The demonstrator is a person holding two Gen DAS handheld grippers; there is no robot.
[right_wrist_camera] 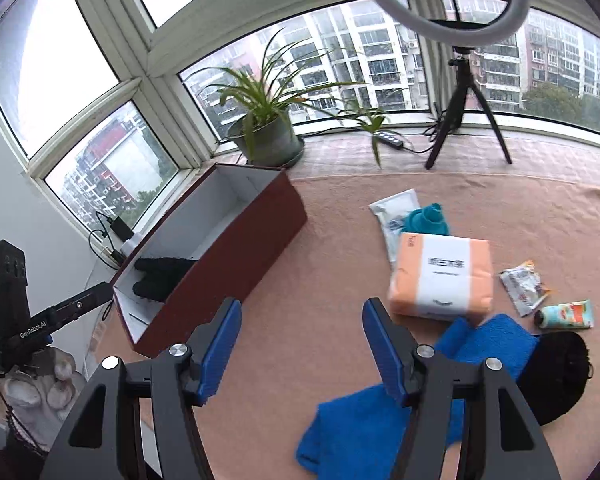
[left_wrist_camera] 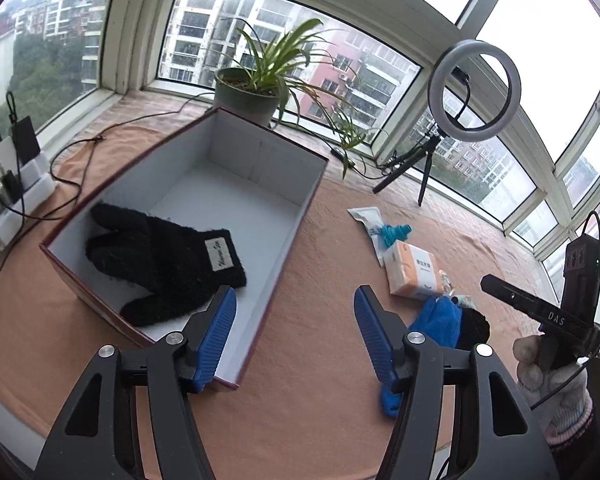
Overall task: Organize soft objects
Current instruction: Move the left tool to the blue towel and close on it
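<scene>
Right hand-held gripper [right_wrist_camera: 300, 348] spread wide, empty, poised over the blue towel [right_wrist_camera: 380, 420] lying crumpled on the bench [right_wrist_camera: 320, 260]. Left hand-held gripper [left_wrist_camera: 296, 332] also spread, empty, at the box [left_wrist_camera: 300, 216] rim. Black glove [left_wrist_camera: 160, 260] already inside. Towel likely light, limp; pinch a raised fold.

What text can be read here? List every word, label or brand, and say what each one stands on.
"DAS": on the black bar of the right gripper.
"GenRoboLAI", as best it reads: on the black bar of the left gripper.
Glove tag: script too blurred to read.
Tissue pack: printed characters too blurred to read.
Snack packet, tube and white pouch: print too small to read.
</scene>
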